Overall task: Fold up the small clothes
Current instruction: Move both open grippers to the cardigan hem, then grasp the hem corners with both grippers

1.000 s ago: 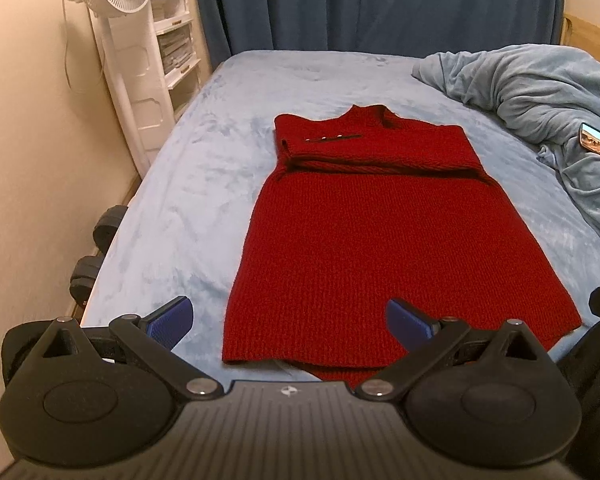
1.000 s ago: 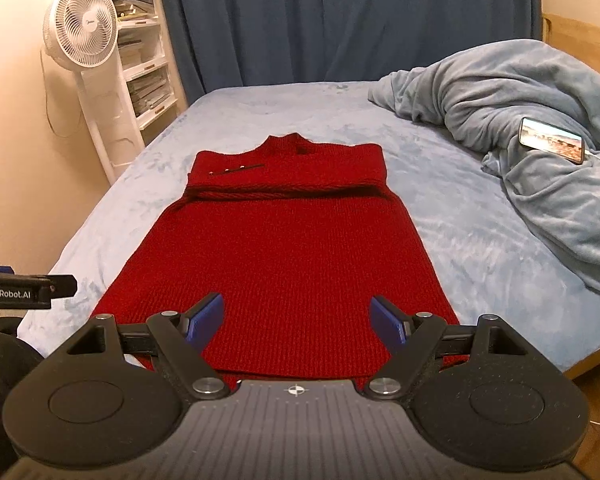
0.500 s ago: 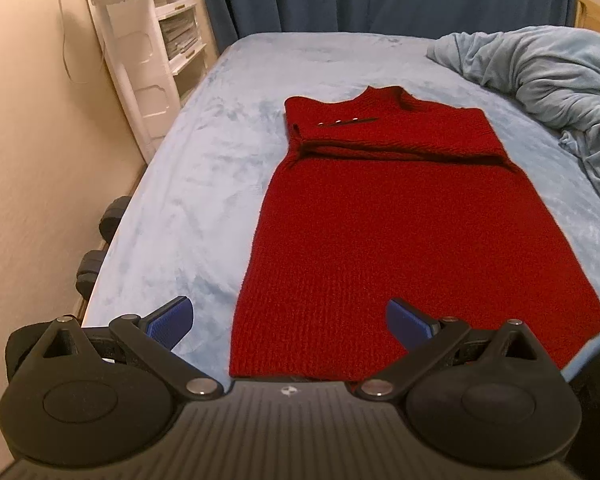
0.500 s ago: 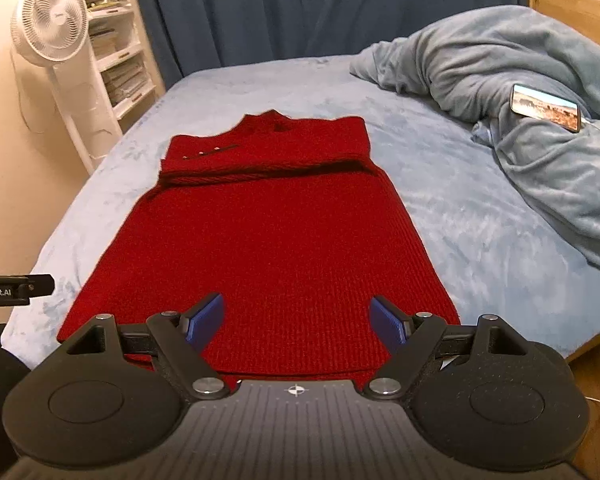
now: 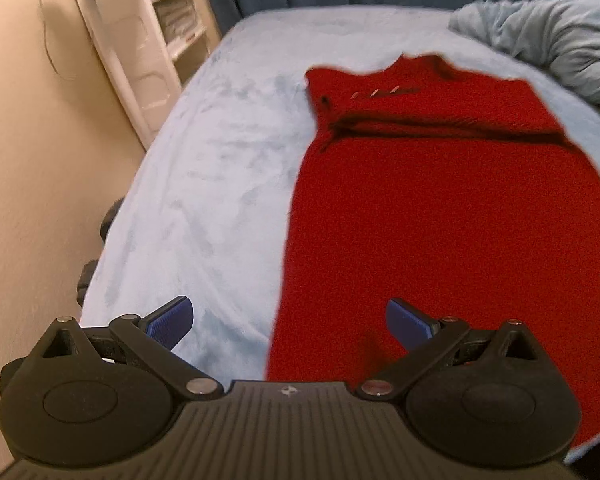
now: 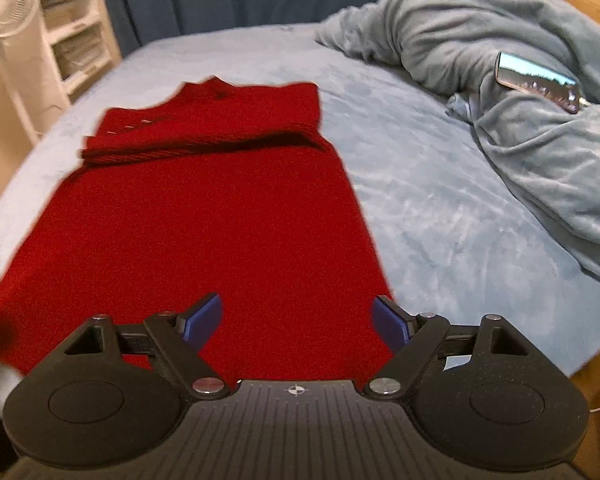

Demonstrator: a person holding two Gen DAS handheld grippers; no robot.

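Just ahead, red knit garment [image 5: 440, 220] flat beneath both wide-spread jaws.

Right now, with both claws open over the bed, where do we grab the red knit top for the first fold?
Probably the near hem corners. The red knit top lies flat, neck end far, hem nearest the claws. The left claw straddles its left hem edge, and the right claw sits over the right hem corner. Come in from the near side, tilted down, pinching each corner off the bed sheet.
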